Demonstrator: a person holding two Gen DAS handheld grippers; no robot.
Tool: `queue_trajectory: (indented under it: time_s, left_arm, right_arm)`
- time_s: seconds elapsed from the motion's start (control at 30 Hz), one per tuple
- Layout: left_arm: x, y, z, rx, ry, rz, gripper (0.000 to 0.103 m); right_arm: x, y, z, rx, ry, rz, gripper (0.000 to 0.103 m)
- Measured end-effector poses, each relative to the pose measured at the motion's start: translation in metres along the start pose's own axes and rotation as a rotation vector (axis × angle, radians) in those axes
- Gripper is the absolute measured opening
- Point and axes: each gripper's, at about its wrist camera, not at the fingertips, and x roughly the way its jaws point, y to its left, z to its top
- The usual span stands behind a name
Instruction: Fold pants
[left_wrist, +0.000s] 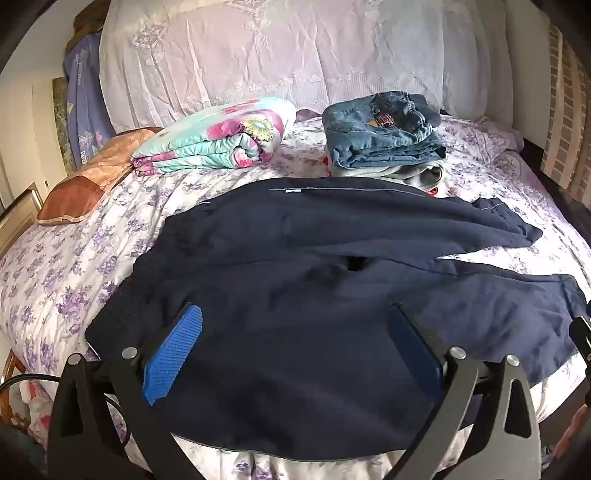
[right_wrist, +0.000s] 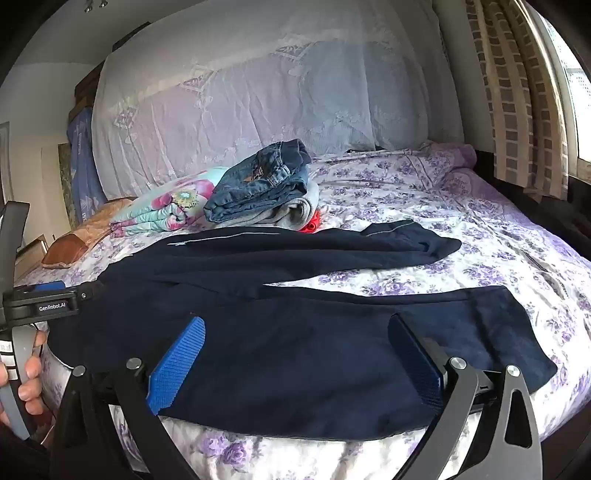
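Note:
Dark navy pants (left_wrist: 295, 266) lie spread on the bed, waistband to the left and two legs running right; they also show in the right wrist view (right_wrist: 280, 332). The far leg (right_wrist: 332, 247) lies apart from the near leg (right_wrist: 480, 325). My left gripper (left_wrist: 295, 332) is open, its blue pads above the waist and seat area near the bed's front edge. My right gripper (right_wrist: 295, 347) is open above the near leg. Neither holds cloth. The left gripper's body also shows at the left edge of the right wrist view (right_wrist: 44, 299).
The bed has a purple floral cover (left_wrist: 74, 266). At the back lie a folded floral quilt (left_wrist: 218, 136), a stack of folded jeans and grey clothes (left_wrist: 384, 136), and a brown pillow (left_wrist: 88, 181). A lace-covered headboard (left_wrist: 295, 55) stands behind. Curtains (right_wrist: 517, 110) hang at right.

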Motion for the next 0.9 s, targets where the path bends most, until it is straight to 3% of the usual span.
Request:
queue_trajectory:
  time_s: [0.9]
  left_arm:
    - [0.0065,0.0042,-0.0064,0.003,0.021,0.010,0.098]
  right_arm:
    - [0.0058,0.0031,-0.0048,-0.011,0.022,0.001,0.100]
